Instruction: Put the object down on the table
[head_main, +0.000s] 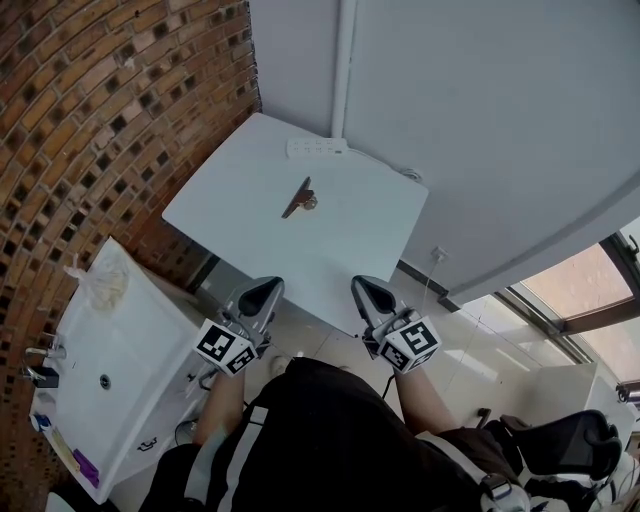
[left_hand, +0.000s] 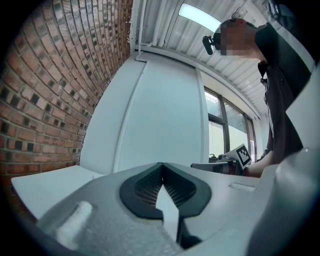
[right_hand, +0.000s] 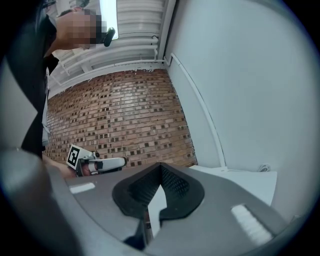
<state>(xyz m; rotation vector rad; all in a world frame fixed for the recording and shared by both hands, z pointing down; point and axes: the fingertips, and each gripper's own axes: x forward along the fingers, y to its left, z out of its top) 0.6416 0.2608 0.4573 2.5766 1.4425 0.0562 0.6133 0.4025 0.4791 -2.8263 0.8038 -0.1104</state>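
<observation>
One white table (head_main: 340, 240) counted. One brown object (head_main: 298, 198) and one white power strip (head_main: 317, 148) tallied. Two grippers recorded: left gripper (head_main: 262, 293), right gripper (head_main: 368, 290). One washbasin (head_main: 130, 330) and one office chair (head_main: 575, 440) noted.

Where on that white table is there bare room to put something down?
The table is bare across its near half, from the brown object to the edge by the left gripper and right gripper. Its right side, toward the wall, is bare too. The far corner is busier: a white strip lies there, with the brown object just in front.
</observation>
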